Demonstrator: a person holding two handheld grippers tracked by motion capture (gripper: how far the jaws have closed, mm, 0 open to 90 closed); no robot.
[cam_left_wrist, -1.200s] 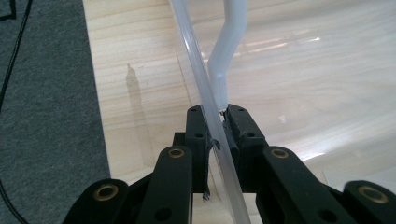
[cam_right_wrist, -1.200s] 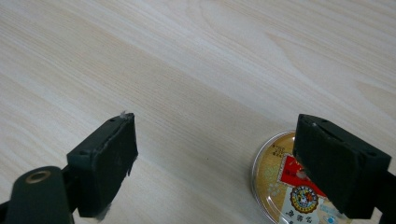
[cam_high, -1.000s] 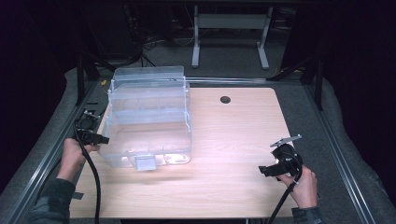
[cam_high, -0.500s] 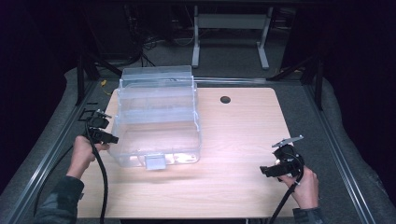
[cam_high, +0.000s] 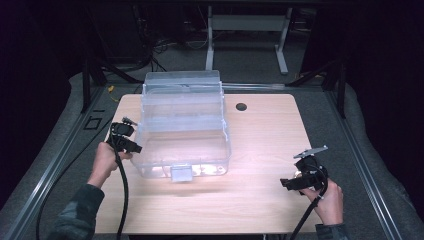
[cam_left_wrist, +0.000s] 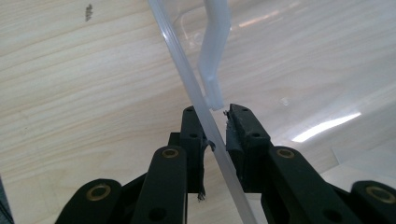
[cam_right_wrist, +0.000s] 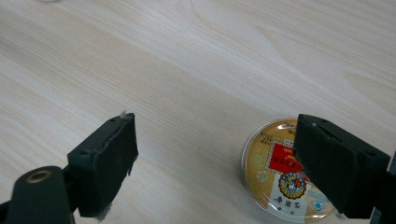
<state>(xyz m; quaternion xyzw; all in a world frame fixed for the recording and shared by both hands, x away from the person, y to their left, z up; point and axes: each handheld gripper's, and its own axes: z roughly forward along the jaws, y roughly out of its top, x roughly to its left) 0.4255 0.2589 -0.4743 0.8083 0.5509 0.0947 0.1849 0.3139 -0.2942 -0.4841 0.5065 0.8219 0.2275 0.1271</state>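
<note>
Left gripper (cam_high: 131, 146) clamped on the left rim of the clear plastic box (cam_high: 182, 127), thin wall pinched between its pads (cam_left_wrist: 194, 133). Right gripper (cam_high: 290, 182) jaws wide apart, nothing between them, hovering over the table (cam_high: 265, 135); small round tin (cam_right_wrist: 285, 175) lies just below its right pad, box well off.

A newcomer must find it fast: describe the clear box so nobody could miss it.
Start at the wooden table. On its left half, toward the far edge, stands the clear box, stepped in tiers with a small latch at its front. It is see-through, and the left tongs pinch its left rim.
</note>
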